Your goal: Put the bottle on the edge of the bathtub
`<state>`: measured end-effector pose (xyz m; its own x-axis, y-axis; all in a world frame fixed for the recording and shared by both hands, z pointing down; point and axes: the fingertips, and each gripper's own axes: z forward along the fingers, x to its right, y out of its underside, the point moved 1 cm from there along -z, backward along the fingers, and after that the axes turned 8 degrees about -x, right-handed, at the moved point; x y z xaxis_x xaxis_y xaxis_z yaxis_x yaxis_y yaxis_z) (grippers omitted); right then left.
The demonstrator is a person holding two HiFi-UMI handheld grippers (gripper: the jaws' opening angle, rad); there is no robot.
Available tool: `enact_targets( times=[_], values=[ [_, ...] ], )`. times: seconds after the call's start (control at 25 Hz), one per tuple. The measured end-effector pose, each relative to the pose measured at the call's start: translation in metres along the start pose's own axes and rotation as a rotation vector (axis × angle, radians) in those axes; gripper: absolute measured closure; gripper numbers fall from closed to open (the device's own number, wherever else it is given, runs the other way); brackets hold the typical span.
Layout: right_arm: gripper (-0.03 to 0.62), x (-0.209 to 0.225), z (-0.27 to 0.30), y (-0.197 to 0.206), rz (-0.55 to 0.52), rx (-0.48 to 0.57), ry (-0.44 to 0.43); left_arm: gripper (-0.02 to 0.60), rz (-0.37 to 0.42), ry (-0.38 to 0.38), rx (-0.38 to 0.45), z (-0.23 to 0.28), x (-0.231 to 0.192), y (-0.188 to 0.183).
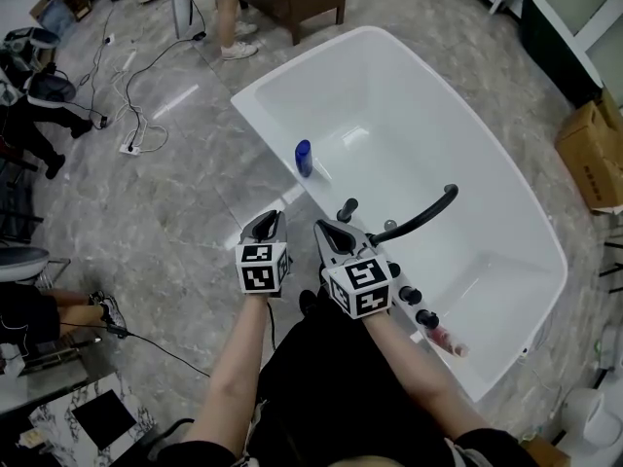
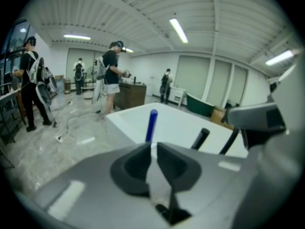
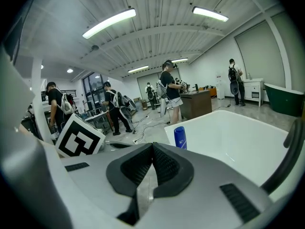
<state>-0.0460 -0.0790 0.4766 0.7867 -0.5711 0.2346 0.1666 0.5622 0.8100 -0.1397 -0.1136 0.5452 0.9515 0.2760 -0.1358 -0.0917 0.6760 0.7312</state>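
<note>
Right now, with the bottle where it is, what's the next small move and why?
Probably just hold both clear: the bottle stands upright on the bathtub edge, untouched. The left hand-held gripper has its jaws closing on nothing; the right hand-held gripper is shut and empty.

head view steeply down over bathtub; gripper views low, level, share bottle.

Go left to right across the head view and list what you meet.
power strip on the floor → left gripper, jaws closing with nothing between them → blue bottle → right gripper → cardboard box
</note>
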Motion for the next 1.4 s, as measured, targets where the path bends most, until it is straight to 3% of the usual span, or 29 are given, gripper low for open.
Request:
enact_targets(
  times=[0.56, 1.4],
  values=[
    [0.591, -0.009, -0.007, 0.036, -0.024, -0.044, 0.008, 0.575, -0.039, -0.016, 0.049, -0.050, -0.002, 0.018],
    [0.591, -0.026, -0.015, 0.048, -0.018, -0.045, 0.002, 0.575, -0.079, -0.036, 0.084, -0.098, -0.017, 0.043]
  ],
)
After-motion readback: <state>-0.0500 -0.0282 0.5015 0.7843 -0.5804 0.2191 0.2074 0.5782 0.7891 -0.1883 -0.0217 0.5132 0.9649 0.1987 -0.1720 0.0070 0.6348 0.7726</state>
